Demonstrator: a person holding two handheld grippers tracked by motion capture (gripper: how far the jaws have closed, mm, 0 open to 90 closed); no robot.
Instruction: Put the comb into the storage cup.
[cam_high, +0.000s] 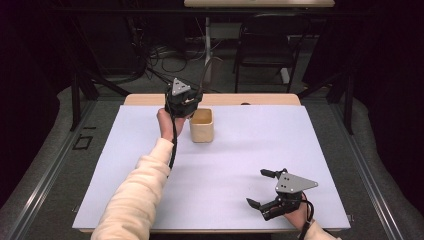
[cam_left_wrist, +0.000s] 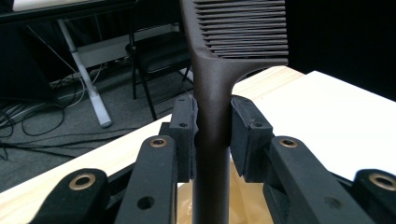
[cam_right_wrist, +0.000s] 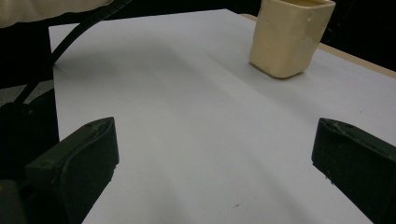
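Note:
A dark brown comb (cam_left_wrist: 212, 88) stands upright between the pads of my left gripper (cam_left_wrist: 212, 119), which is shut on its handle. The teeth (cam_left_wrist: 243, 28) point up and away, and the handle's lower end drops toward the tan inside of a cup below. In the high view my left gripper (cam_high: 186, 101) hangs just over the back left rim of the cream cup (cam_high: 202, 125). My right gripper (cam_high: 257, 187) rests low near the front right of the table, open with nothing between its jaws. The right gripper view shows the same gripper (cam_right_wrist: 217, 140) facing the cup (cam_right_wrist: 289, 37) across bare sheet.
A white sheet (cam_high: 225, 165) covers most of the wooden table (cam_high: 150, 99). Behind the table stand a dark chair (cam_high: 265, 45), a desk leg and floor cables. A cream sleeve (cam_high: 135, 200) reaches in from the front left.

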